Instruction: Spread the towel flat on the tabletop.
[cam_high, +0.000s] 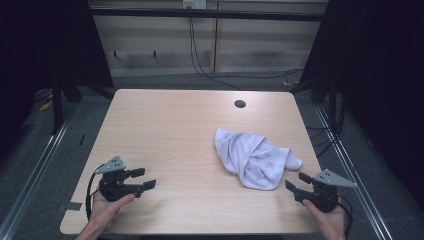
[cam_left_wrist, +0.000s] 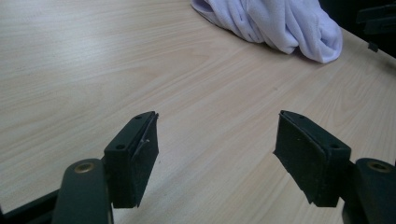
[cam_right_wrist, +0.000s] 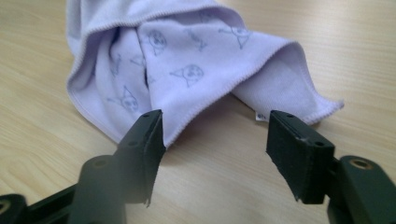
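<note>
Right hand-held gripper (cam_high: 295, 182) sits at the near right of the surface (cam_high: 170, 130), jaws apart and empty, just short of the cloth (cam_high: 255, 159). Left hand-held gripper (cam_high: 144, 178) waits near left, jaws apart too, well away from it. Farther off, the crumpled lilac cloth lies right of centre.

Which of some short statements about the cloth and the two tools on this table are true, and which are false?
1. The cloth lies crumpled on the table. True.
2. The right tool holds the cloth. False: its jaws stand open, beside it.
3. The left tool is open, with nothing between its jaws. True.
4. The cloth is dark red. False: it is pale lilac with small printed figures.
</note>
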